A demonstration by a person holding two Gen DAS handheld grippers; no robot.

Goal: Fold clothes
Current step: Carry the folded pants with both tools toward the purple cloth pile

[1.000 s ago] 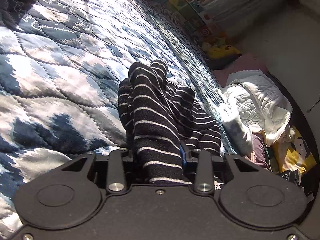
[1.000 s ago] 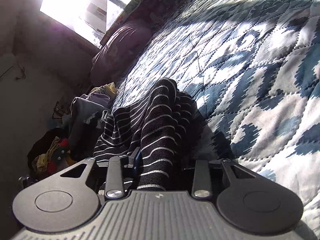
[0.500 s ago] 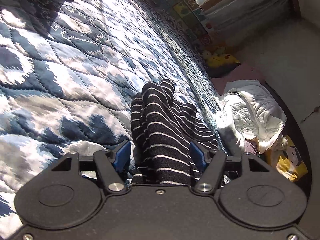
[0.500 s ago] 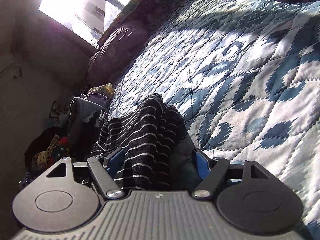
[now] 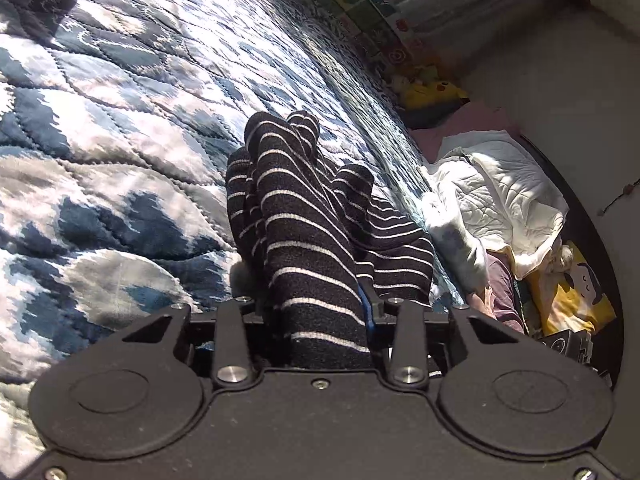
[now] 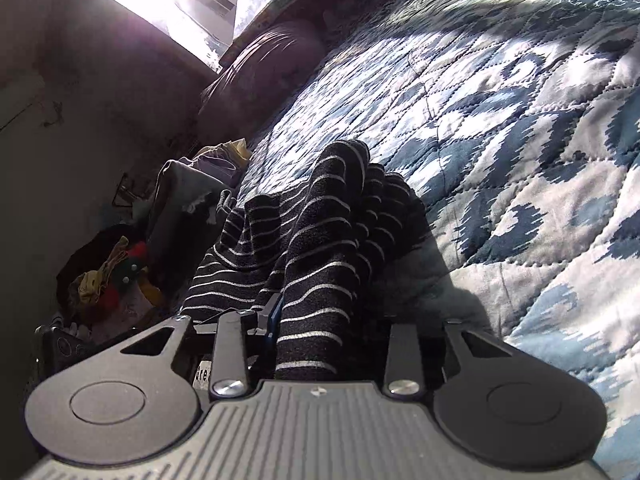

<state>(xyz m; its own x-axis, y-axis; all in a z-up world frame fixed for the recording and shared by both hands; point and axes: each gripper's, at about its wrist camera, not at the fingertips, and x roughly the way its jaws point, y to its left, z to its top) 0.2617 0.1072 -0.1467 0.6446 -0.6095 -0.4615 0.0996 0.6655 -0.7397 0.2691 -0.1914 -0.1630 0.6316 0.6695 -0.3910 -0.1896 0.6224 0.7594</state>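
On the blue and white quilt (image 5: 120,128), the black striped garment (image 5: 304,232) is bunched upright and is clamped by the left gripper (image 5: 316,316), jaws closed on the cloth. The same garment (image 6: 320,240) is likewise clenched by the right gripper (image 6: 316,328). A white padded blanket (image 5: 496,196) and yellow plush toy (image 5: 432,88) are seen only from the left wrist; a bright window (image 6: 180,0) and a heap of clothes (image 6: 108,276) only from the right
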